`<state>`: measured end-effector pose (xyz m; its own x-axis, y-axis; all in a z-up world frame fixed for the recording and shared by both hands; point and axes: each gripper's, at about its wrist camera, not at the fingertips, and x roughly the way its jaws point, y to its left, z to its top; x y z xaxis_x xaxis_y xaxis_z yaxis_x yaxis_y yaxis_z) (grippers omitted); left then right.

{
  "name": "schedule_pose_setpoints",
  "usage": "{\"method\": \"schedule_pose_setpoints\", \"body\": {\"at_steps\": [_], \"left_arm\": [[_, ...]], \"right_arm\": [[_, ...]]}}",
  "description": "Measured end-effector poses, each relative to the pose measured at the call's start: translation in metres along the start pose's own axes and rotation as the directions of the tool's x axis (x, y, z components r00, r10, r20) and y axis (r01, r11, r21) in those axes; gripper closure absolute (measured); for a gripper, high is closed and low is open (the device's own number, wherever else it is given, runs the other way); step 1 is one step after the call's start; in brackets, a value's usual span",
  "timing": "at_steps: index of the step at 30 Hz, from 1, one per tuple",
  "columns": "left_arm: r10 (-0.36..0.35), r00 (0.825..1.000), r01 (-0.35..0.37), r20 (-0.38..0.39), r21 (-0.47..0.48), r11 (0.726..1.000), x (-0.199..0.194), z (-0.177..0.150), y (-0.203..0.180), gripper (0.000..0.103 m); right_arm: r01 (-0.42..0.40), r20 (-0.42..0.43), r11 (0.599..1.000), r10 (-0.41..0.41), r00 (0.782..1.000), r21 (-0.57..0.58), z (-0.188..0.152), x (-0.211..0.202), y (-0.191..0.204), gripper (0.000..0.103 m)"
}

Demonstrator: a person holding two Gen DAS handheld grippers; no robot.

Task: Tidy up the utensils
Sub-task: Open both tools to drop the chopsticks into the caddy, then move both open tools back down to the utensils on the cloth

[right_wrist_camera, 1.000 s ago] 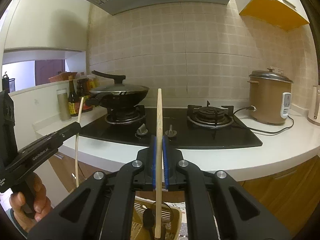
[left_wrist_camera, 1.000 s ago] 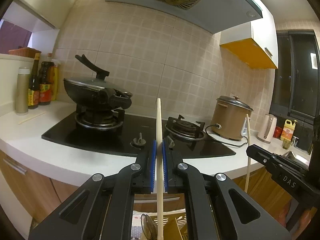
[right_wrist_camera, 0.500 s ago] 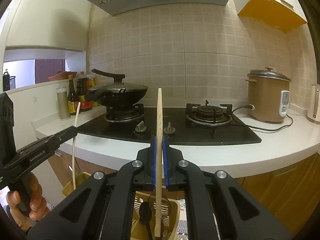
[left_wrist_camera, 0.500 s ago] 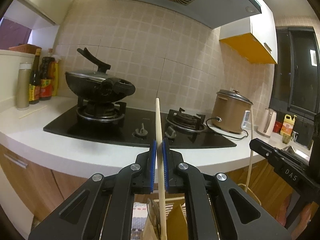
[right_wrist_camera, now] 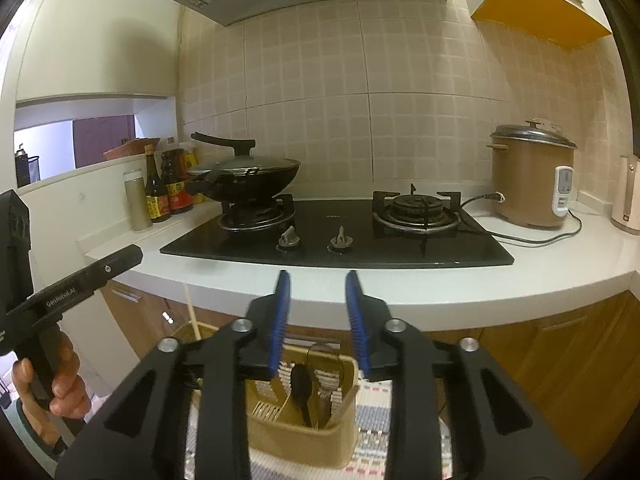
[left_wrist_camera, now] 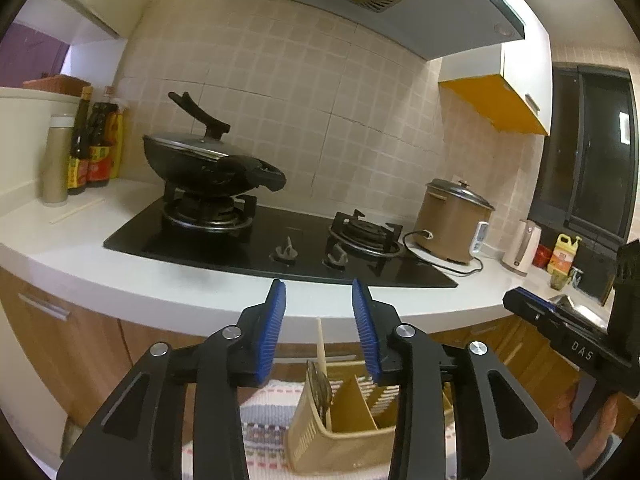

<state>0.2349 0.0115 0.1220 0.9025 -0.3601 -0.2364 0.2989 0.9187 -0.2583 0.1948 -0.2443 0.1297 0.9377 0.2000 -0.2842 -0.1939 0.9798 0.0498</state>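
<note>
Both tongs, left [left_wrist_camera: 318, 294] and right [right_wrist_camera: 314, 286], just opened, nothing between; chopstick [left_wrist_camera: 321, 344] standing in utensil holder [left_wrist_camera: 340, 444] below, released for sorting.

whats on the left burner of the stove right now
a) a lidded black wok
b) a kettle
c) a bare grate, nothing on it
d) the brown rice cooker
a: a lidded black wok sits on the left burner; the rice cooker stands on the counter to the right of the stove, and the right burner is bare.
</note>
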Motion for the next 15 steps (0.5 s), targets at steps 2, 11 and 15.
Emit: {"method": "schedule_pose_setpoints", "body": {"at_steps": [2,11,15], "left_arm": [[-0.015,1.0,0.015,-0.006,-0.008,1.0,-0.012,0.002,0.0,0.067],[-0.011,0.99,0.018,-0.143,0.047,0.999,-0.063,-0.009,-0.014,0.066],[0.027,0.966,-0.001,-0.256,0.102,0.995,-0.077,-0.031,-0.022,0.066]], "right_arm": [[0.007,0.0,1.0,-0.007,1.0,0.004,-0.001,-0.012,0.001,0.054],[0.015,-0.101,0.999,-0.011,0.995,0.033,-0.011,-0.067,0.006,0.051],[-0.007,-0.217,0.999,0.018,0.976,0.05,-0.025,-0.08,0.013,0.05]]}}
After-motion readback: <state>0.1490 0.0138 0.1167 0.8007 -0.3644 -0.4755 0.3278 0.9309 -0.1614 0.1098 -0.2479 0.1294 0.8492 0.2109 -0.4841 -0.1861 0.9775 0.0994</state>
